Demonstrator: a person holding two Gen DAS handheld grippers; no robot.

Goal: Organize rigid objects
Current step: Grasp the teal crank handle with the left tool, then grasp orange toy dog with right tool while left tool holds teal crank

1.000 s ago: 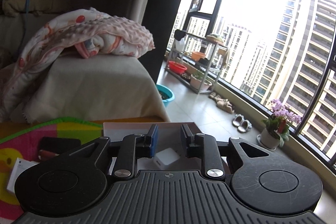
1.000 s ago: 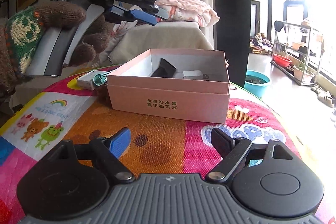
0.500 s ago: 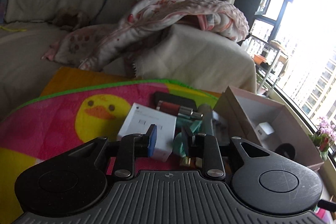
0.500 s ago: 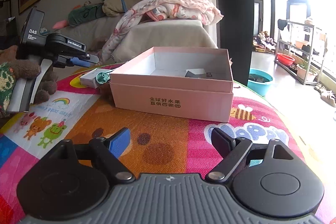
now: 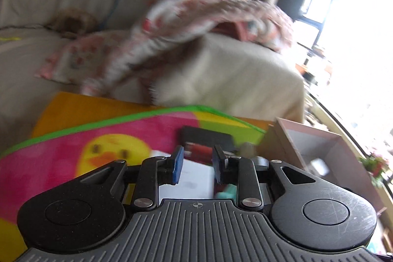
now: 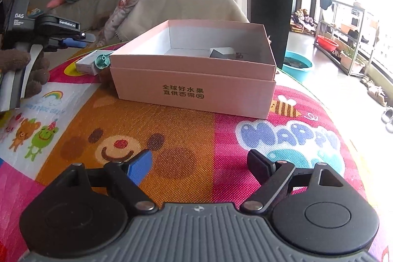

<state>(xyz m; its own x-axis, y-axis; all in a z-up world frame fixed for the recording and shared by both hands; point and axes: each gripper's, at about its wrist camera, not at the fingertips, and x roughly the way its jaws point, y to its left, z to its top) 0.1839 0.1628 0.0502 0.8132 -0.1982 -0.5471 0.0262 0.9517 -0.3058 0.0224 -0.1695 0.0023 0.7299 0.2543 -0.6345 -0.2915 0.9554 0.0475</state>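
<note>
Current step, as judged: selecting the next item for the pink box.

Left wrist view, left to right: the left gripper [image 5: 195, 165] occupies lower centre, its fingers a small gap apart and holding nothing. Just beyond them, a white box [image 5: 194, 178], a dark red object [image 5: 200, 150] and a black case [image 5: 206, 136] lie on the colourful mat [image 5: 73, 139]. The pink box [image 5: 314, 151] stands open at right centre.

Right wrist view: the left gripper hovers at the left edge, over the white box [image 6: 89, 63]. The pink box [image 6: 194, 87] sits at centre, already holding a few small items. The right gripper [image 6: 199, 165] rests low, fingers spread wide and empty.

Next move: descend and straddle one item. The loose items crowd the box's left wall; open mat lies in front.
</note>
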